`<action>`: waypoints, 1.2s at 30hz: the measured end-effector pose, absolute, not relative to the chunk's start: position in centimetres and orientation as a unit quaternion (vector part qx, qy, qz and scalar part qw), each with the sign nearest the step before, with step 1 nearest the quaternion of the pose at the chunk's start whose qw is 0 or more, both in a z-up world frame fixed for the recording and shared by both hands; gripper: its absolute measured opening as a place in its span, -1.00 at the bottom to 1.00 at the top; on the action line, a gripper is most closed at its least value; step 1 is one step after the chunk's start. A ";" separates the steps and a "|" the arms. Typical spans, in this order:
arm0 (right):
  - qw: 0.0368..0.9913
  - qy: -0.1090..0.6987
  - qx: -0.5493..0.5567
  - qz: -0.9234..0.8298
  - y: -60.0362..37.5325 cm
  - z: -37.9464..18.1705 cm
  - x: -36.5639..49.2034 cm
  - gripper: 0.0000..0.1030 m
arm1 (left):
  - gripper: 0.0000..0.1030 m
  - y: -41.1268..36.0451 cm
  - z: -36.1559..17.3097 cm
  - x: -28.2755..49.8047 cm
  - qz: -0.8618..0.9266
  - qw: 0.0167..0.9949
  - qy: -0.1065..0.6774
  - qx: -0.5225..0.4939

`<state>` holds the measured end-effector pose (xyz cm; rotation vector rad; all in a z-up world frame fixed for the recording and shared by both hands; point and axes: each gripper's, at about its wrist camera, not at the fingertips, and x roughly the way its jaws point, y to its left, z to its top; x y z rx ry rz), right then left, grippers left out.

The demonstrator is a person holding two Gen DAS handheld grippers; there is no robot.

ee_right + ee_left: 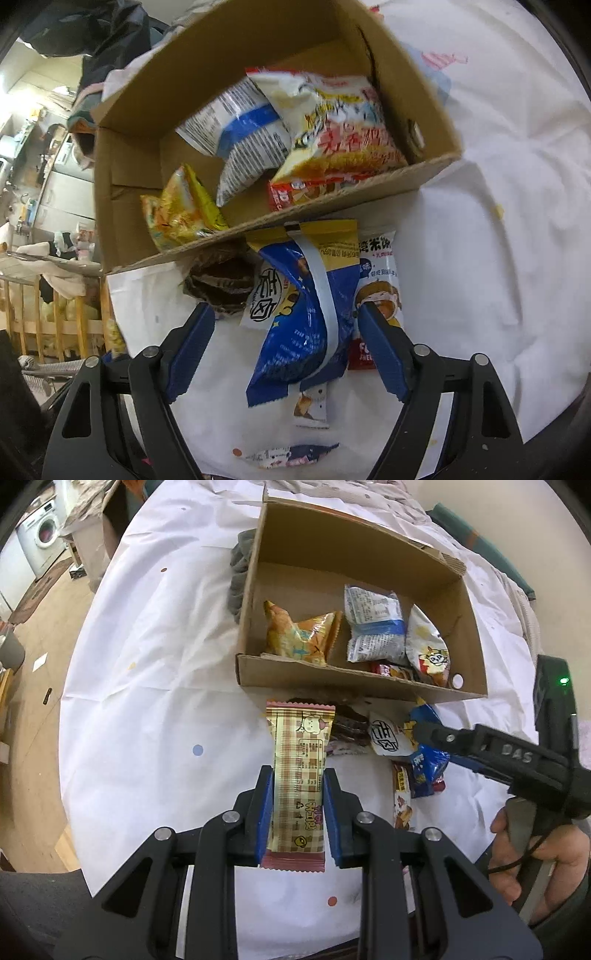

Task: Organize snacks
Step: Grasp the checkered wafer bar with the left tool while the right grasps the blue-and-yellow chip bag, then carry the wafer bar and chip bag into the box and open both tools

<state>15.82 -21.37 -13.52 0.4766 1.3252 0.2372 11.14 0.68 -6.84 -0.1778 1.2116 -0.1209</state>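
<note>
The left gripper [298, 794] is squeezed shut on a long checked snack bar [299, 775]. The bar sticks up between the blue pads and hangs in the air over the white surface [147, 686], just in front of the near wall of the cardboard box [332, 681].

The right gripper [286, 341] is wide open and holds nothing. Its blue pads sit on each side of a blue and yellow bag [306, 314], but they do not press on it. This bag lies in a little pile of loose snacks on the surface, right against the near wall of the box.

Inside the box, an orange bag [299, 635] lies in the near left part. A white and blue bag [373, 627] and a white bag with a cartoon face [426, 646] lie in the near right part. The far part of the box looks bare.

What could go wrong? The bar is pinched only near its lower end, so it could tip or slip out on the way into the box. The blue bag is puffy and smooth, so it could slide away when the right gripper closes. That gripper could also grab the white packet [376, 280] beside the bag by mistake, because they overlap.
</note>
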 end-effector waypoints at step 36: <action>0.790 0.449 0.349 0.230 -26.6 -2.3 14.0 -0.43 | -0.57 2.6 2.4 13.8 -0.039 0.880 0.459 -0.114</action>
